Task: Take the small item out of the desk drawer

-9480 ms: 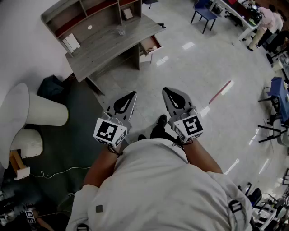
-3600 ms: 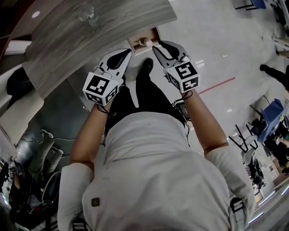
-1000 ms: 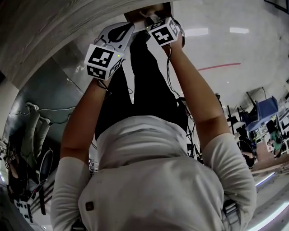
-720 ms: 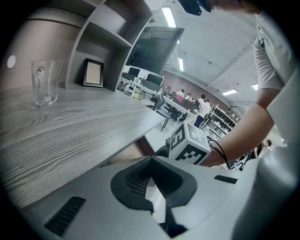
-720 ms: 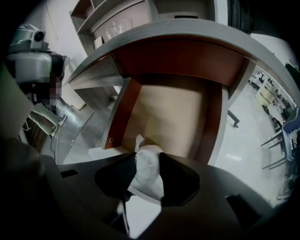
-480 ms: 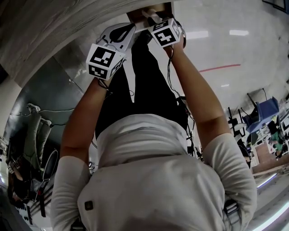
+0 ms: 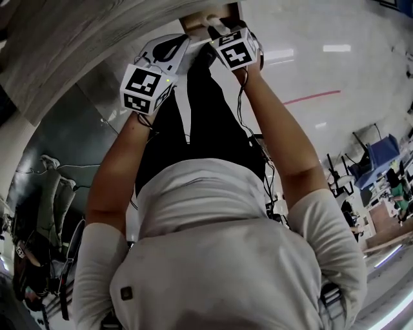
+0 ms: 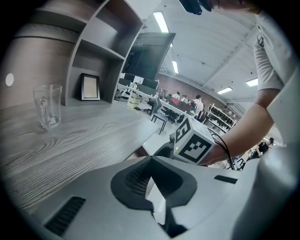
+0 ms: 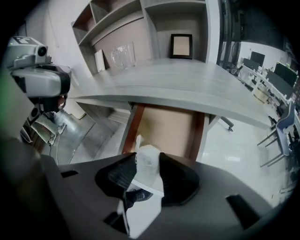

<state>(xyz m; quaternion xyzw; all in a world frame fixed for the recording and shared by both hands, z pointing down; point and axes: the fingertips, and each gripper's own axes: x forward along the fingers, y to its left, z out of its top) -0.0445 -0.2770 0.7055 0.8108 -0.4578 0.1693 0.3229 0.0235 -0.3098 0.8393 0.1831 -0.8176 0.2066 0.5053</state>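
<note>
The desk drawer (image 9: 165, 125) stands pulled out under the grey desk top (image 9: 187, 79), and its tan bottom is bare. My right gripper (image 9: 148, 154) hangs above the drawer's front, shut on a small white item (image 9: 147, 165) that sticks up between the pads. In the head view the right gripper (image 7: 217, 27) is at the drawer (image 7: 197, 19) near the top edge, with the small white item (image 7: 213, 20) at its tips. The left gripper (image 7: 187, 40) is beside it, to the left, with its jaws together and nothing in them. Its tips (image 8: 151, 161) point along the desk edge.
A clear glass (image 8: 47, 105) and a small picture frame (image 8: 90, 87) stand on the desk, with shelves behind. The person's legs and a shoe are below the drawer in the head view. Chairs and tables stand across the shiny floor to the right.
Both grippers have risen a little. The right one has lifted the white item clear of the drawer bottom. The left stays shut beside it.
</note>
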